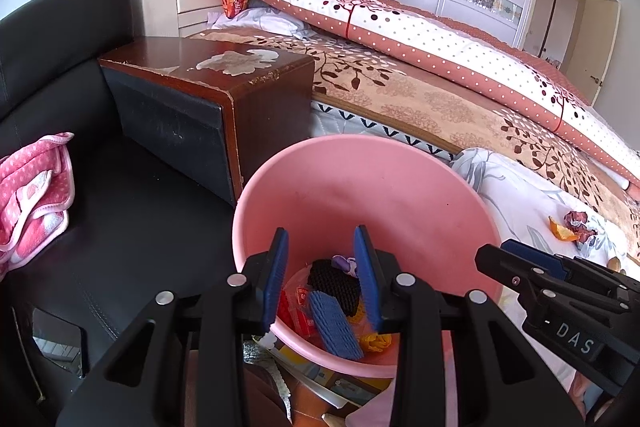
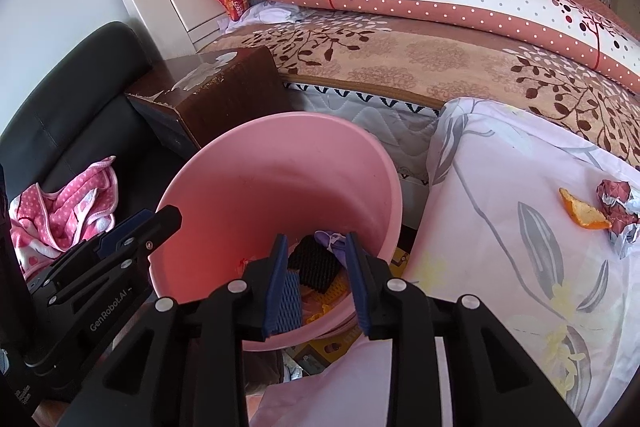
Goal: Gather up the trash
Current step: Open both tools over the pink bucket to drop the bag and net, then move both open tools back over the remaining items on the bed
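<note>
Hovering over the pink bin (image 1: 360,195), both grippers are parted and empty. Left gripper (image 1: 322,279): jaws spread, nothing between the pads; blue foam net (image 1: 334,323), black foam net (image 1: 334,281) and a purple scrap lie on the bin floor below it. Right gripper (image 2: 316,283): jaws narrower but apart, also gripping nothing, poised above the bin's near rim.

Remaining trash: orange peel (image 2: 584,213) and a crumpled wrapper (image 2: 618,211), touching or nearly so, at the right edge of the pale floral sheet (image 2: 500,247) on the bed. Wrapper material unclear from here, possibly foil-backed paper.

Judgement: drop done, next pick falls to the right gripper, being nearer. Advise lifting clear of the rim first, approaching the peel from above with jaws wide, and pinching its raised curl so the sheet is not caught. Take one item at a time.
</note>
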Demonstrator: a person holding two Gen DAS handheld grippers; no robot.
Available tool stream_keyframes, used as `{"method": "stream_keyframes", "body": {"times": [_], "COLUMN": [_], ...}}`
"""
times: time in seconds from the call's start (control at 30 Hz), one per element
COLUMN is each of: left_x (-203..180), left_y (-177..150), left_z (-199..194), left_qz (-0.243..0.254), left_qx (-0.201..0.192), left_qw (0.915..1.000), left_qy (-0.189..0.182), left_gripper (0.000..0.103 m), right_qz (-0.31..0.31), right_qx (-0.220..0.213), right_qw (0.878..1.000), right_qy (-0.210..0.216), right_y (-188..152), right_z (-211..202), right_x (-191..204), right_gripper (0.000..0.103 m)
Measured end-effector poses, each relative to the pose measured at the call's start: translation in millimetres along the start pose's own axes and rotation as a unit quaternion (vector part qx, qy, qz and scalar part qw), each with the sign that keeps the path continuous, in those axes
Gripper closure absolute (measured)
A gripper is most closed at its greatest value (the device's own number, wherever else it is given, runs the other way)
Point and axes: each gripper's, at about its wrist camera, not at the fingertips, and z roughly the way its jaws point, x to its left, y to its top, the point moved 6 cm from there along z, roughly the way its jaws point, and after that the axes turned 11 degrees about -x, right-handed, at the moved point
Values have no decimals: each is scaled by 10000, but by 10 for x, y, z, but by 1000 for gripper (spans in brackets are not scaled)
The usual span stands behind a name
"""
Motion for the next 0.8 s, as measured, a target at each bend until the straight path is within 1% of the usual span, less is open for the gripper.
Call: {"method": "stream_keyframes", "body": {"times": [0.17,0.3,0.63,0.8], "left_x": [-58,-111,-319,-421], "left_y": [23,43,59,57], "left_z": [-45,-87,-192,-223], "left_qz": [14,51,208,295], "left_qx": [-28,-77,-174,-197], "left_qw": [10000,9999,9993,9988], "left_qy": [-53,-91,-245,-327], "left_gripper": [69,69,69,69], "right_qz": [29,21,56,-10], "right_qx": [-100,-174,-174,-268], "right_qw": [9999,9998,9998,9996], "right_qy": [-16,-57,-62,-117], "right_y": [4,4,-52,-71], "right_z": [-116,-207,-366,-465], "right_x": [-37,-71,-149,-206], "right_gripper": [69,68,63,59]}}
